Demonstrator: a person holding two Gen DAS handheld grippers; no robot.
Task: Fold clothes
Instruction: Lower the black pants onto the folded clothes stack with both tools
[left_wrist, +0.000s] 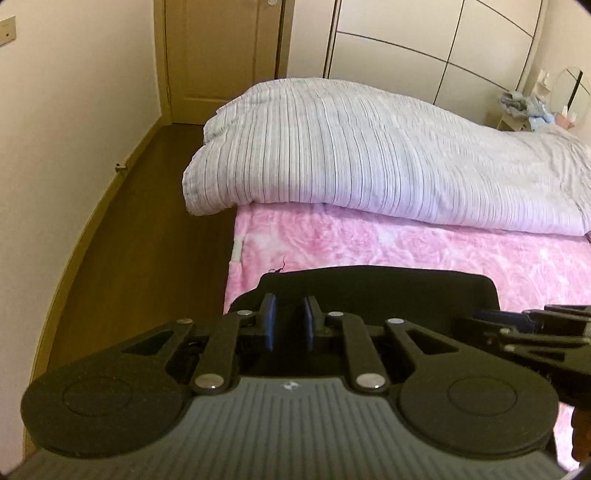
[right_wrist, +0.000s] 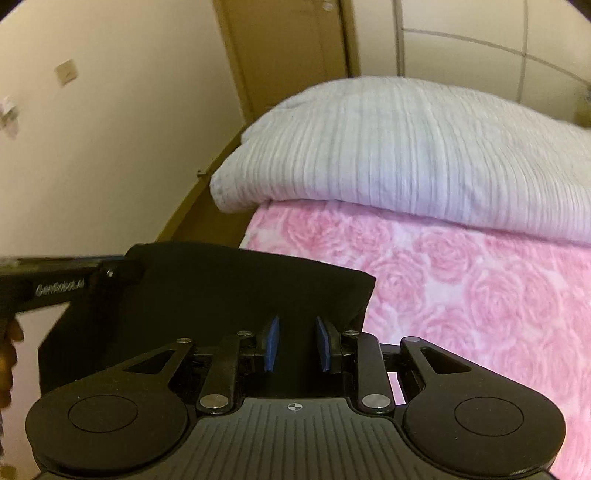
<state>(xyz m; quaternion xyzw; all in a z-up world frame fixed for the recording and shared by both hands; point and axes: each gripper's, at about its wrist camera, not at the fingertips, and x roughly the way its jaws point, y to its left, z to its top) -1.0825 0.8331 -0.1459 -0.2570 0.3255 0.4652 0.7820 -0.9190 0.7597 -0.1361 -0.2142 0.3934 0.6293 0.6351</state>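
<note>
Black garment (left_wrist: 376, 284), smooth and flat-edged, over fluffy pink rose blanket (left_wrist: 406, 243), between both part-open tongs (left_wrist: 289, 323) (right_wrist: 295, 345).

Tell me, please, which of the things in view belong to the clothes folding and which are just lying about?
Part of the job:
- black garment, lying on the pink bed cover
- left gripper, jaws slightly apart over the garment
- right gripper, jaws slightly apart over the garment

Just lying about:
- pink rose blanket
- striped duvet, bunched behind
- bedside table clutter
- door
</note>
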